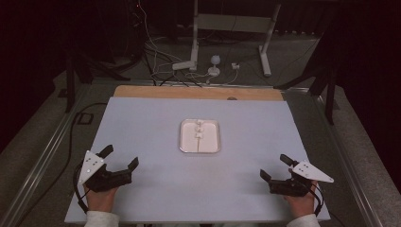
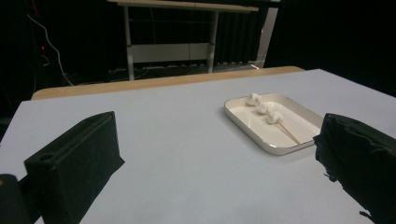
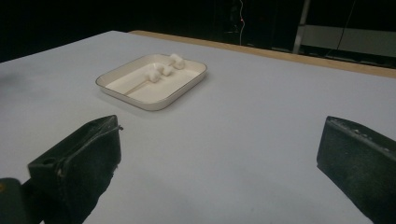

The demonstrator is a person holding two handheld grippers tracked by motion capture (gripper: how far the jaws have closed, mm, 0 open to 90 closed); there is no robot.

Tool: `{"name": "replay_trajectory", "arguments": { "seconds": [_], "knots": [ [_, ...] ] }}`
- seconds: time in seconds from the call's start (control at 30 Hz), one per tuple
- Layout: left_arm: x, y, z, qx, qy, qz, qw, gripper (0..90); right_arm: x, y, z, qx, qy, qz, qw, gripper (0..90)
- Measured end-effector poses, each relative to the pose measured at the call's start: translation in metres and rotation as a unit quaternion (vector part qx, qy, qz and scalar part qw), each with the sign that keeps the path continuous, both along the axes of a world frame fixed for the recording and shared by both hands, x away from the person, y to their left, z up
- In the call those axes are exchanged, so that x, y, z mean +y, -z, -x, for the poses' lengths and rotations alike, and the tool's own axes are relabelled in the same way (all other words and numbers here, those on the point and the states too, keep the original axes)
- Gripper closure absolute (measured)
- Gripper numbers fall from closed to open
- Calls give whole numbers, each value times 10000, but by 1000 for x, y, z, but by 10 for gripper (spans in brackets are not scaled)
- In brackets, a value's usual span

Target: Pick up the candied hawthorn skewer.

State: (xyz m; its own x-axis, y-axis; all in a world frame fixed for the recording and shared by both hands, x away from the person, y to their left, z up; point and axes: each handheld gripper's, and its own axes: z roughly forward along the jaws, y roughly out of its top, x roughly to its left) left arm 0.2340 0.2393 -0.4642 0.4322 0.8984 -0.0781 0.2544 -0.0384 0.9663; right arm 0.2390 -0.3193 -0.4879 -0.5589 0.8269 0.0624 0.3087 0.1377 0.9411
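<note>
left tool [image 1: 121,158] resting near-left on the counter [image 1: 142,198], jaws spread, gripping nothing | right tool [image 1: 274,167] sitting near-right, jaws spread, empty | tray [image 1: 185,142] lying mid-counter, well apart from both | skewer [image 1: 199,135] with white pieces lying inside tray

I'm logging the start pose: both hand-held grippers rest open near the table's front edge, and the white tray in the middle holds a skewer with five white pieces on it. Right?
Not quite: the thin wooden skewer in the shallow white rectangular tray carries three white pieces, not five, as the left gripper view shows. The left hand-held gripper and right hand-held gripper do rest open near the front edge.
</note>
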Motion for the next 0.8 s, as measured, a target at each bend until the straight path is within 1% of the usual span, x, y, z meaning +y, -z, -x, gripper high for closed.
{"name": "replay_trajectory", "arguments": {
  "seconds": [0.13, 0.27, 0.43, 0.53, 0.6, 0.63, 0.67, 0.8],
  "knots": [
    [-1, 1, 0, 49, -56, -2, 10000, 7, 2, 1, 0, 35, -25, 63, 10000, 0],
    [-1, 1, 0, 94, -83, 39, 9999, 6, 2, 1, -1, 66, 4, 69, 10000, 0],
    [-5, -7, -3, 110, -48, 2, 9999, 7, 2, 2, -2, 87, 87, 76, 9999, 0],
    [-9, -11, -8, 208, -52, 41, 9998, 7, 1, 2, -2, 85, 109, 97, 9999, 0],
    [-13, -13, -13, 246, -1, 50, 9997, 7, 1, 2, -2, 101, 109, 85, 9999, 0],
    [-18, -14, -18, 304, 74, 12, 9995, 7, 1, 2, -3, 119, 120, 107, 9998, 0],
    [-18, -14, -18, 304, 74, 12, 9995, 7, 1, 3, -3, 128, 120, 107, 9998, 0],
    [-28, -14, -29, 341, 150, -53, 9993, 7, 1, 3, -4, 153, 114, 122, 9997, 0]
  ]
}}
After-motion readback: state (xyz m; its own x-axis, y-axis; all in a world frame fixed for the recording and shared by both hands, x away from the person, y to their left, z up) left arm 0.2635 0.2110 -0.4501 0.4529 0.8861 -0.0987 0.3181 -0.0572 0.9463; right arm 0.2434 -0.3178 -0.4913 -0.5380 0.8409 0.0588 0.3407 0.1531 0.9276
